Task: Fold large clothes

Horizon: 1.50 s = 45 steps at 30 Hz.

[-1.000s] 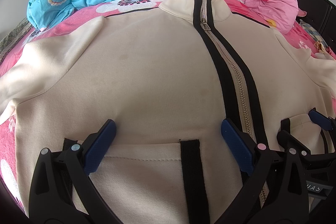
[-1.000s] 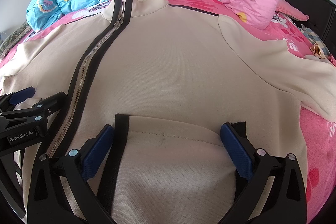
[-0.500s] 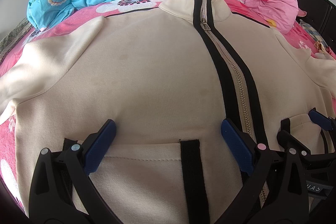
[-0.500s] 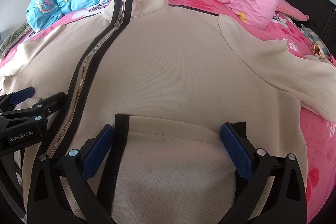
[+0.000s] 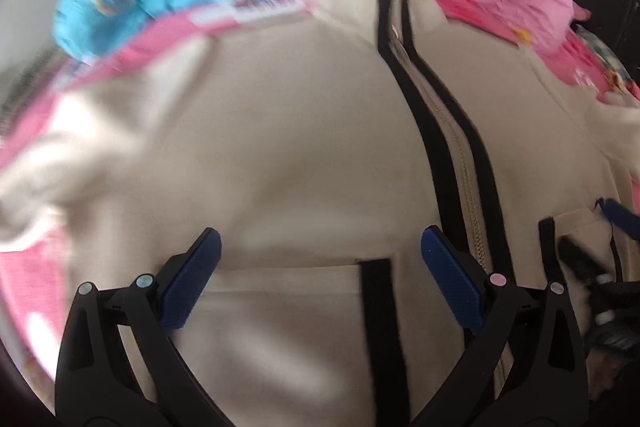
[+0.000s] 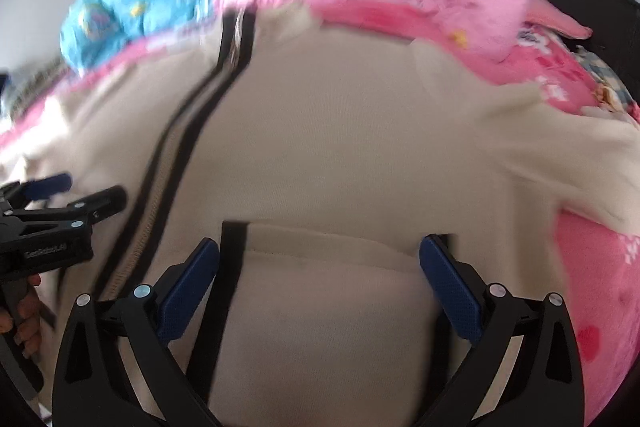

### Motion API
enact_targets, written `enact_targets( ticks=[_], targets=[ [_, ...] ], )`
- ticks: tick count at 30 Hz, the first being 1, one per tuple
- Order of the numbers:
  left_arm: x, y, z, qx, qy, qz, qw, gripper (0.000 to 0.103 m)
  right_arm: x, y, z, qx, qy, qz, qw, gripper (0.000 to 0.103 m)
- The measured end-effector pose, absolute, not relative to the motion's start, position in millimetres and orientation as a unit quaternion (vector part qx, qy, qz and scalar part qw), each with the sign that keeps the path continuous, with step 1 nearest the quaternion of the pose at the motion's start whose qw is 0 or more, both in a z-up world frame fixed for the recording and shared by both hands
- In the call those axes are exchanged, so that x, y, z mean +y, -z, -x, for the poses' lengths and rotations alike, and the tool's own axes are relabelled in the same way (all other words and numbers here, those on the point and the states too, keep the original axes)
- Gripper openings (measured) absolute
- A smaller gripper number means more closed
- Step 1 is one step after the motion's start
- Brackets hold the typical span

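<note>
Meanwhile both claws, left claw (image 5: 320,271) and right claw (image 6: 319,269), hang spread over the cream jacket (image 5: 304,147).

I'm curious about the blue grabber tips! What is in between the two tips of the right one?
In the right wrist view, a cream jacket pocket lies between the open right gripper's tips.

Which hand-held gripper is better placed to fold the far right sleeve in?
Right hand-held gripper, probably: open over the cream zip-up jacket, nearest that cream sleeve; the left hand-held gripper sits across the black-taped zipper.
</note>
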State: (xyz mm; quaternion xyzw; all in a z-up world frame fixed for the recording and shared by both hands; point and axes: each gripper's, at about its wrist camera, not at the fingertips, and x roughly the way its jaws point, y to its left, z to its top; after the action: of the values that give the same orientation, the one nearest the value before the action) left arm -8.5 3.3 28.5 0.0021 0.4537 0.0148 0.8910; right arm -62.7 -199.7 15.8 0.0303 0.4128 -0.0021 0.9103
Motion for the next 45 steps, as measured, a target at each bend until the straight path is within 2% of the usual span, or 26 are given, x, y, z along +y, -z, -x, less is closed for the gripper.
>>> enact_targets(
  ticks=[4, 8, 12, 14, 15, 16, 19, 23, 26, 30, 32, 33, 36, 38, 39, 40, 41, 43, 45],
  targets=[
    [-23.7, -89.3, 44.3, 0.358, 0.025, -0.044, 0.932, 0.097, -259.5, -60.0, 103.3, 0.341, 0.051, -0.075, 0.936, 0.098],
    [-104.6, -119.9, 57.9, 0.295, 0.136, -0.097, 0.941, 0.097, -363.6, -72.0, 131.4, 0.321, 0.097, -0.178, 0.925, 0.098],
    [-216.2, -115.6, 46.4, 0.281, 0.263, -0.178, 0.906, 0.096, -464.2, -56.0, 141.6, 0.331, 0.182, -0.235, 0.896, 0.098],
    [-273.1, -109.5, 37.5, 0.282, 0.320, -0.204, 0.881, 0.083, -511.2, -41.9, 147.4, 0.327, 0.224, -0.264, 0.879, 0.097],
    [-295.5, -106.3, 32.8, 0.289, 0.344, -0.210, 0.869, 0.069, -530.5, -33.2, 148.5, 0.328, 0.230, -0.284, 0.871, 0.094],
    [-324.3, -101.1, 25.3, 0.302, 0.378, -0.212, 0.849, 0.067, -542.8, -26.7, 148.6, 0.327, 0.232, -0.302, 0.865, 0.091],
    [-380.5, -89.2, 13.8, 0.297, 0.402, -0.237, 0.833, 0.065, -580.1, -2.7, 148.7, 0.311, 0.213, -0.379, 0.845, 0.080],
    [-421.5, -75.8, 11.5, 0.289, 0.449, -0.239, 0.811, 0.065, -614.4, 20.0, 149.8, 0.247, 0.181, -0.468, 0.829, 0.078],
    [-446.1, -61.9, 18.3, 0.291, 0.478, -0.247, 0.791, 0.065, -626.2, 22.4, 147.2, 0.184, 0.155, -0.495, 0.835, 0.077],
    [-483.2, -40.1, 26.3, 0.267, 0.458, -0.291, 0.796, 0.065, -622.1, 32.4, 156.2, 0.124, 0.160, -0.487, 0.850, 0.053],
    [-497.7, -30.0, 23.5, 0.267, 0.457, -0.302, 0.793, 0.065, -620.7, 37.0, 162.6, 0.100, 0.152, -0.483, 0.856, 0.036],
    [-503.0, -26.5, 20.9, 0.266, 0.458, -0.304, 0.792, 0.065, -622.7, 39.4, 164.9, 0.088, 0.140, -0.495, 0.853, 0.024],
    [-514.4, -18.6, 20.4, 0.249, 0.442, -0.320, 0.800, 0.065, -624.6, 36.2, 170.3, 0.058, 0.114, -0.497, 0.858, 0.015],
    [-517.2, -16.3, 22.4, 0.237, 0.431, -0.326, 0.807, 0.065, -617.8, 28.4, 173.4, 0.052, 0.116, -0.470, 0.874, 0.014],
    [-516.6, -17.0, 23.1, 0.230, 0.426, -0.325, 0.812, 0.061, -612.6, 23.2, 172.4, 0.051, 0.119, -0.450, 0.884, 0.013],
    [-515.2, -18.3, 24.8, 0.223, 0.417, -0.322, 0.820, 0.049, -612.9, 19.6, 167.6, 0.052, 0.121, -0.439, 0.889, 0.013],
    [-513.1, -20.6, 24.9, 0.219, 0.410, -0.318, 0.827, 0.042, -608.6, 16.0, 167.2, 0.048, 0.120, -0.424, 0.896, 0.012],
    [-504.8, -30.0, 21.8, 0.223, 0.416, -0.289, 0.833, 0.015, -600.1, 9.2, 166.8, 0.040, 0.114, -0.397, 0.910, 0.012],
    [-499.3, -38.2, 18.7, 0.241, 0.432, -0.270, 0.826, 0.004, -589.8, 3.4, 164.9, 0.043, 0.122, -0.366, 0.922, 0.012]
  ],
)
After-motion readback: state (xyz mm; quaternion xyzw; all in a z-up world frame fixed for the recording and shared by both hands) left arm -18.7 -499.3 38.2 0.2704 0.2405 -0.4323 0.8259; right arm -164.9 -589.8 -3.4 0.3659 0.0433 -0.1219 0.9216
